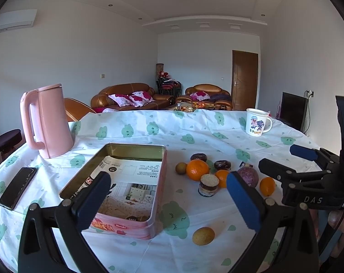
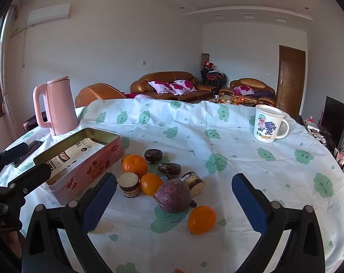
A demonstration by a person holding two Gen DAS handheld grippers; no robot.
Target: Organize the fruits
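We hold our left claw (image 1: 169,200) above the near edge of the counter (image 1: 217,127), its two blue pads spread wide and with nothing between them. Under its left finger stands the pink tin box (image 1: 124,204), open at the top, with only a printed paper lying flat inside. Our right claw (image 2: 174,207) is also wide open and holds nothing; it hangs over the group of fruits.

The fruits lie on the cloth to the right of the tin, outside it. The big orange (image 2: 134,166) is nearest to the tin's corner, and a smaller orange (image 2: 151,184) lies just beside it toward us. The purple passion fruit (image 2: 172,196) lies in front of the right claw, and a third orange (image 2: 202,219) is near it on the right, the closest to this camera. In the left view one small brown-green fruit (image 1: 181,168) touches the big orange on its left side, and a yellowish round fruit (image 1: 203,236) lies alone, well apart from the group, near the tin's front corner.

Among the fruits there are also snacks: a round layered cake (image 2: 129,184) standing upright, two dark chocolate pieces (image 2: 153,155) behind, and a cut cake slice (image 2: 193,182) tilted beside the passion fruit.

A pink kettle (image 1: 46,122) stands behind the tin, a phone (image 1: 18,187) lies on the left of it, and a white mug (image 2: 268,124) stands far to the right.
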